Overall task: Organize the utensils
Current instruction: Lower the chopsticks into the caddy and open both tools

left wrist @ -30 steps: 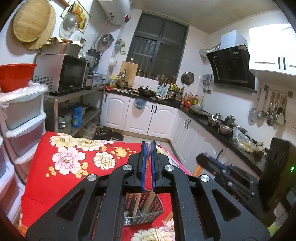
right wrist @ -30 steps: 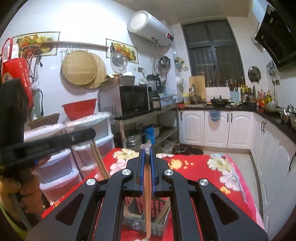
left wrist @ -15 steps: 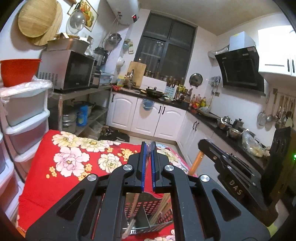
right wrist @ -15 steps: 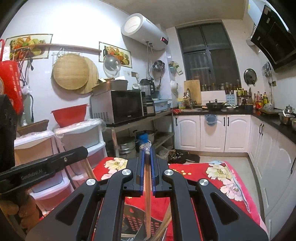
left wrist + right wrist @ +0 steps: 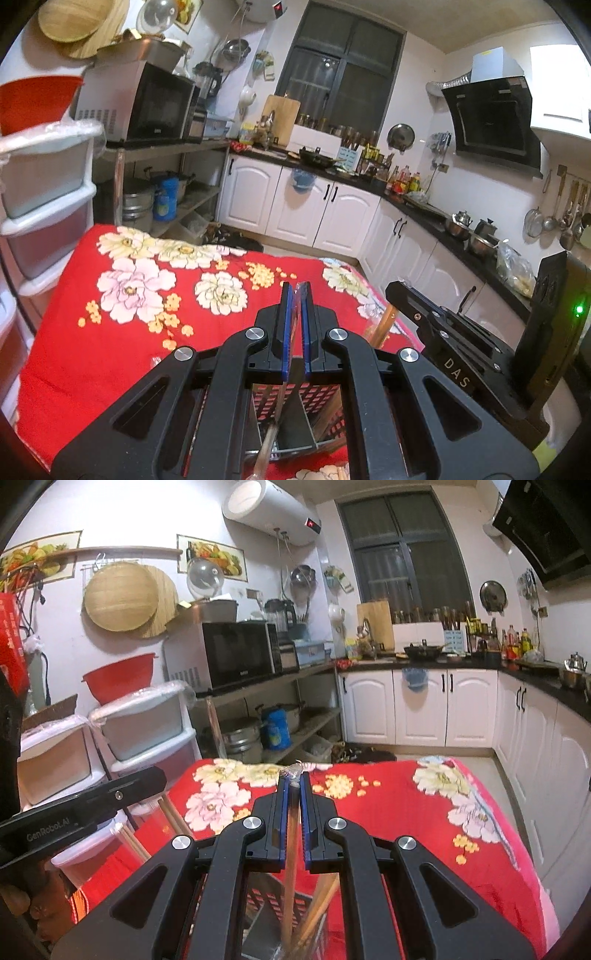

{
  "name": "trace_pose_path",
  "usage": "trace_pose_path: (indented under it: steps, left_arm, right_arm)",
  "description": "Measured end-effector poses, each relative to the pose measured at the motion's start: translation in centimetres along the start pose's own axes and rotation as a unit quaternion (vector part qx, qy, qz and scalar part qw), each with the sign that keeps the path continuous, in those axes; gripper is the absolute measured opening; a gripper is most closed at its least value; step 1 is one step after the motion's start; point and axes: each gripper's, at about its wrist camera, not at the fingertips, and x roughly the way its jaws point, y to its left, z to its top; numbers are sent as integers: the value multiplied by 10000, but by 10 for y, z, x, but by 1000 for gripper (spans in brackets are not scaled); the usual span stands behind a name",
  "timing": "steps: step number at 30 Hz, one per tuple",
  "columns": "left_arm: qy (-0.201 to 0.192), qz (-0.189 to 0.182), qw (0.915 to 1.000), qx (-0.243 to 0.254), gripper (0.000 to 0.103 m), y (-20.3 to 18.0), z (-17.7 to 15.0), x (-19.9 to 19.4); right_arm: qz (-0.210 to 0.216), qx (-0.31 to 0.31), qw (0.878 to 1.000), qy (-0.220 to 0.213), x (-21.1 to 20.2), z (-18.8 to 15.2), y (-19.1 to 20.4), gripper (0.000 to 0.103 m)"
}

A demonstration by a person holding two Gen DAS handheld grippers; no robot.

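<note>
Over the red flowered cloth on the worktop, both tools hang above a dark utensil basket with holes in its sides. The left hand-held gripper has its blue pads close together with a thin gap — a clear-wrapped stick shows below them, but I cannot tell if the pads pinch it. The right hand-held gripper is pressed together on a wooden chopstick in a clear wrapper, and the chopstick points down into the basket, beside more chopsticks leaning there. Past the cloth are white cabinets — a microwave sits on a metal shelf.
</note>
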Motion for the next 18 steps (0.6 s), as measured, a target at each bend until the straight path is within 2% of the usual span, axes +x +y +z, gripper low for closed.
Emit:
trace_pose_path:
  steps: [18]
  left_arm:
    - [287,-14,9994,-184,1,21,-25,9]
  right_arm:
    - [52,14,9994,352,3,-38,6,6]
